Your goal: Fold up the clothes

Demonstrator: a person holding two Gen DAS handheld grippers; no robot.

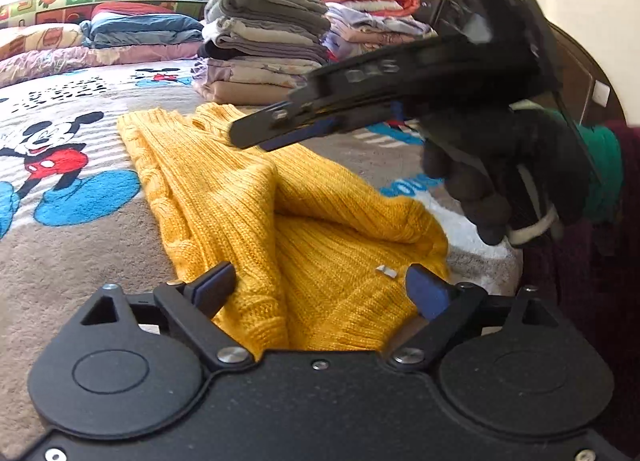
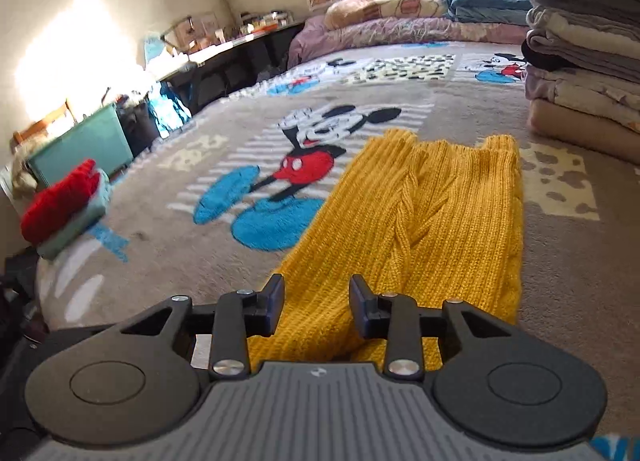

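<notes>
A yellow knitted sweater (image 1: pixel 320 201) lies on the bed, folded lengthwise into a long strip with a sleeve laid across it. My left gripper (image 1: pixel 320 289) stands wide open just over its near end, with nothing between the fingers. A gloved hand (image 1: pixel 500 173) holds my right gripper (image 1: pixel 256 133) above the far part of the sweater, pointing left. In the right wrist view the sweater (image 2: pixel 440 213) stretches away as a cable-knit strip, and the right gripper (image 2: pixel 318 301) is partly open over its near edge, gripping nothing.
A Mickey Mouse blanket (image 1: pixel 60 261) covers the bed. A tall stack of folded clothes (image 1: pixel 264 41) (image 2: pixel 584 61) stands beyond the sweater, with folded bedding (image 1: pixel 140 29) behind. A red folded garment (image 2: pixel 60 201) lies at the bed's left edge, near a teal box (image 2: pixel 88 145).
</notes>
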